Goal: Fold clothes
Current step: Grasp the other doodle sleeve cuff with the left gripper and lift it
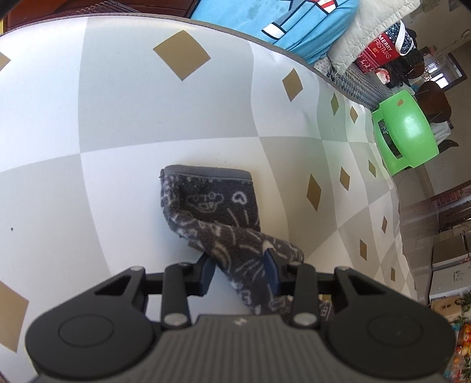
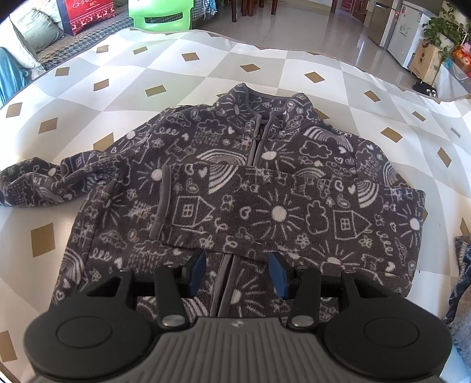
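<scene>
A dark grey fleece jacket with white doodle print lies front up, its zip partly closed, on a checked mat. One sleeve is folded across the chest, its cuff to the left. The other sleeve trails out left on the mat. In the left wrist view that sleeve runs from its grey cuff back between the pads of my left gripper, which is shut on the bunched fabric. My right gripper hovers over the jacket's lower front by the zip, open, nothing between its pads.
A green plastic stool stands off the mat's far edge. A blue cloth, a white cushion and a red Christmas bag lie beyond the mat. A fridge and a cardboard box stand far right.
</scene>
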A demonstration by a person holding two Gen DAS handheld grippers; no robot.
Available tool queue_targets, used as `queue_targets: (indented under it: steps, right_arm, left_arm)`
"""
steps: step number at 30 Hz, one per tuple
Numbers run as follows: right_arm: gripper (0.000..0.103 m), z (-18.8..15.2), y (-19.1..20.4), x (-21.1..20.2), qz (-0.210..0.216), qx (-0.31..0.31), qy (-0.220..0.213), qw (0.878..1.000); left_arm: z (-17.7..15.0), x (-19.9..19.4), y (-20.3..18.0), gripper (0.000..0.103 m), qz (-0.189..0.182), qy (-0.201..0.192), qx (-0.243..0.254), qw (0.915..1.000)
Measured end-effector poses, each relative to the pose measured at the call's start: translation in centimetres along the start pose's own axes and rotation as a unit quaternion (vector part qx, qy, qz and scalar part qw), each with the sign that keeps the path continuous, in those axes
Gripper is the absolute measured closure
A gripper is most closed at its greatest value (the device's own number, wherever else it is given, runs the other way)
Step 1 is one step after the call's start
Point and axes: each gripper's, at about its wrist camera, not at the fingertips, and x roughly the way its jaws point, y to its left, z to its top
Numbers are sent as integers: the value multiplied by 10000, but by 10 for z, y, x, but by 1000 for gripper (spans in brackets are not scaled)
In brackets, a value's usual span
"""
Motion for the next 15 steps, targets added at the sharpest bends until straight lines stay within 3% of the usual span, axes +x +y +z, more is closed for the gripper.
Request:
queue_targets:
  steps: [2, 7, 12, 15]
  right_arm:
    - [57, -1, 2, 2, -9, -49, 24, 10000]
    - [58, -2, 5, 4, -10, -135, 59, 9999]
    - [58, -2, 4, 4, -43, -140, 59, 9999]
    - [58, 0, -1, 2, -88, -74, 20, 9999]
  left_arm:
    - [-1, 1, -1, 85, 91, -9, -43, 9999]
    - [-1, 0, -1, 95, 165, -127, -109, 9997]
    - [-4, -11, -18, 97, 85, -326, 202, 9992]
    - [-9, -19, -39, 97, 24, -513, 659, 9965]
